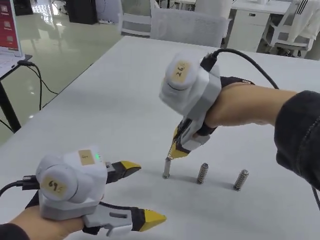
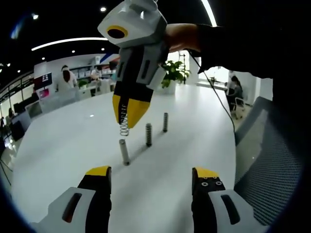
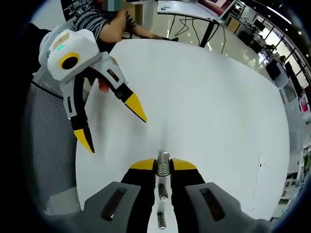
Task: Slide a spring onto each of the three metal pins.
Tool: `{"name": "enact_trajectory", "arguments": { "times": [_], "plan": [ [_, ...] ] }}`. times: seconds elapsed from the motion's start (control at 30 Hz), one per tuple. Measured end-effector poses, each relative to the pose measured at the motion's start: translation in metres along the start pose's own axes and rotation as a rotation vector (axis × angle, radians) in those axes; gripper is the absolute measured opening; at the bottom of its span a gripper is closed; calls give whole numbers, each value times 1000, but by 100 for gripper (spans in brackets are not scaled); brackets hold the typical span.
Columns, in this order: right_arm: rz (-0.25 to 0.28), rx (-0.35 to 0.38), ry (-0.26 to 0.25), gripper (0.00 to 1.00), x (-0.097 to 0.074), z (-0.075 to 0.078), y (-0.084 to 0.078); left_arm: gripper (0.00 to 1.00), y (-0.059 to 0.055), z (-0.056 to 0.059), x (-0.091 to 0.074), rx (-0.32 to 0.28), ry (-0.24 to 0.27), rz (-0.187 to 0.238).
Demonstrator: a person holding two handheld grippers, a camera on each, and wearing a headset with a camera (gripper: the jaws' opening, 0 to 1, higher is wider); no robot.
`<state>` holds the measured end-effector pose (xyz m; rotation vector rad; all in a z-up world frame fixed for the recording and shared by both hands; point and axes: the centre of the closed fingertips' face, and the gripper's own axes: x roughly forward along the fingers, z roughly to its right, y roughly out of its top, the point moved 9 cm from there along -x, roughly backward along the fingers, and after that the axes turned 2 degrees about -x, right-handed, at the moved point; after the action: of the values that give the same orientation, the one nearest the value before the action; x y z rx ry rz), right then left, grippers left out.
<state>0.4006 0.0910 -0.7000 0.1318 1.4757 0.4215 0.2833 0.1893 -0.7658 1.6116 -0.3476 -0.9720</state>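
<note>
Jaws of your left gripper (image 1: 149, 192) are gaping empty over the near table (image 1: 100, 100); beyond, your right gripper (image 1: 175, 151) is pinching a spring (image 2: 124, 124) just above the bare pin (image 1: 166, 167). Light and wobbly, it is probably needing a hold on its upper coils, which are hiding between the tips. The second pin (image 1: 202, 173) and third pin (image 1: 241, 180) are already wearing springs

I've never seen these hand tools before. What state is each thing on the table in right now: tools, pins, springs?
bare pin: standing, no spring on it.
middle pin: standing, spring on it.
end pin: standing, spring on it.
loose spring: hanging upright just above the bare pin.
right gripper: shut on the loose spring.
left gripper: open, empty.
</note>
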Motion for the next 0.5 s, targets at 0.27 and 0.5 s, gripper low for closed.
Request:
{"name": "enact_trajectory", "arguments": {
  "times": [0.27, 0.5],
  "plan": [
    [-11, 7, 10, 9, 8, 4, 0, 62, -1, -2, -2, -3, 6, -3],
    [-24, 14, 18, 9, 12, 6, -2, 60, -1, -2, -1, 2, -2, -3]
  ]
}}
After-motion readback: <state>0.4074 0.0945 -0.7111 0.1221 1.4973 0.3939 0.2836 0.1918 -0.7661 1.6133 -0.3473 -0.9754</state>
